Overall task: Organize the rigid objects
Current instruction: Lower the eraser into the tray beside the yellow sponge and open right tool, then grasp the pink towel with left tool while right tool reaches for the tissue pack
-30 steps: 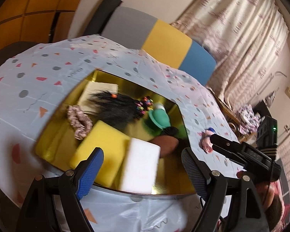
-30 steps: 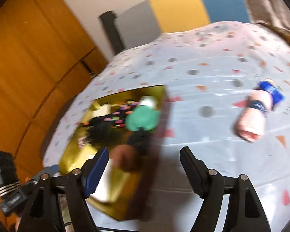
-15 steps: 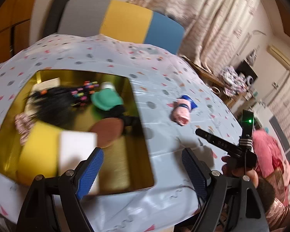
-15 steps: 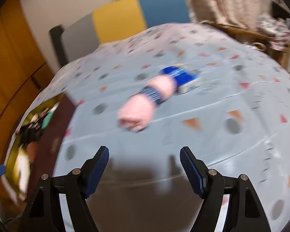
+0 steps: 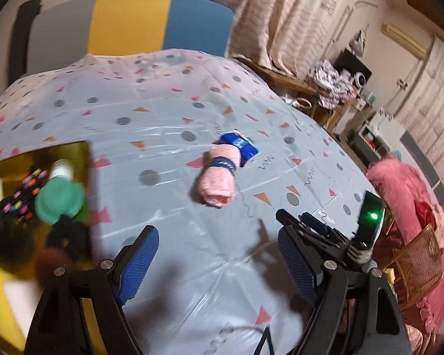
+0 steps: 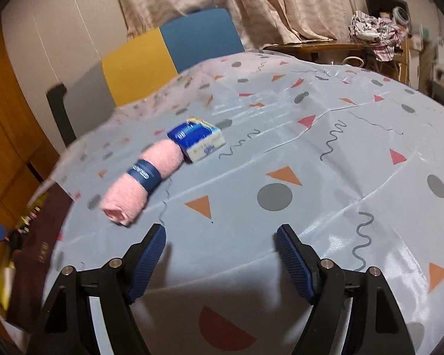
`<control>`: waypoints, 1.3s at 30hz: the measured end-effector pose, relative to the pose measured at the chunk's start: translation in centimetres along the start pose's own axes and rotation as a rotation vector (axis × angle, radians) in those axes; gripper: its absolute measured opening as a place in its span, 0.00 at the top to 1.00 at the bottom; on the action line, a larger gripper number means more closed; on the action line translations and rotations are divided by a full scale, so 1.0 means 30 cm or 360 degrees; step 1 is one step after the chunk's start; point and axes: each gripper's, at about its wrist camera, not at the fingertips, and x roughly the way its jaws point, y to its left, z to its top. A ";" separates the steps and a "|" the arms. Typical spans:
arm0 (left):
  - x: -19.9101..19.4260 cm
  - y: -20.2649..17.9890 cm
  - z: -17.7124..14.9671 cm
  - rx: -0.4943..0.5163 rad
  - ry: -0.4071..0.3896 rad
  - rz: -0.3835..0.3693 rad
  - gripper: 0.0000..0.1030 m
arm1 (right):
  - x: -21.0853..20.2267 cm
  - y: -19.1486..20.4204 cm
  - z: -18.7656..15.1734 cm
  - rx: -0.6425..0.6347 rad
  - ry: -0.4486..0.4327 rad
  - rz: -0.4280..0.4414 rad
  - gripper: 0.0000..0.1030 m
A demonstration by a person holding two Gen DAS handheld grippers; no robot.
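A rolled pink towel [image 5: 219, 177] [image 6: 142, 183] with a dark blue band lies on the patterned tablecloth, and a blue and white box [image 5: 239, 145] [image 6: 196, 141] rests against its far end. My left gripper [image 5: 217, 261] is open and empty, short of the towel. My right gripper [image 6: 220, 259] holds nothing; its jaws are opening, with the towel ahead to the left. In the left wrist view the right gripper's body [image 5: 325, 230] shows at lower right. A gold tray [image 5: 83, 159] at the left holds a green lid, black hair, coloured clips and yellow and white blocks.
A chair with grey, yellow and blue back panels [image 5: 133, 20] [image 6: 162, 50] stands behind the table. Curtains, a cluttered wooden side table [image 6: 316, 46] and pink bedding [image 5: 405, 183] lie to the right. The dark tray edge [image 6: 35, 254] shows at far left.
Both grippers swung right, away from the gold tray and toward the towel and box. The tray slid to the left edge of both views. The right gripper came lower and its jaws widened slightly.
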 end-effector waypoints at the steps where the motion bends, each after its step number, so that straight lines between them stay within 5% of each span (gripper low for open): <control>1: 0.033 -0.019 0.019 0.0020 0.0020 -0.0002 0.18 | 0.003 -0.006 -0.001 0.0015 0.0002 0.0018 0.22; 8: 0.258 -0.107 0.133 0.0198 0.0099 0.0066 0.18 | 0.002 -0.020 -0.014 0.0060 -0.0025 0.0079 0.21; 20: 0.567 -0.079 0.217 0.0259 0.0231 0.0232 0.19 | 0.005 -0.034 -0.021 0.0090 -0.0042 0.0153 0.16; 22: 0.593 -0.060 0.209 0.0224 0.0247 0.0251 0.21 | 0.005 -0.035 -0.021 0.0092 -0.0044 0.0158 0.15; 24: 0.615 -0.036 0.194 0.0177 0.0275 0.0240 0.37 | 0.005 -0.036 -0.022 0.0094 -0.0045 0.0163 0.15; 27: 0.588 -0.016 0.181 0.0134 0.0203 0.0242 0.56 | 0.006 -0.036 -0.022 0.0094 -0.0045 0.0166 0.15; 29: 0.574 -0.005 0.169 0.0131 0.0201 0.0233 0.59 | 0.006 -0.036 -0.022 0.0091 -0.0044 0.0165 0.14; 39: 0.443 0.052 0.021 0.0084 0.0020 0.0342 0.61 | 0.009 -0.032 -0.020 0.0078 -0.0032 0.0150 0.14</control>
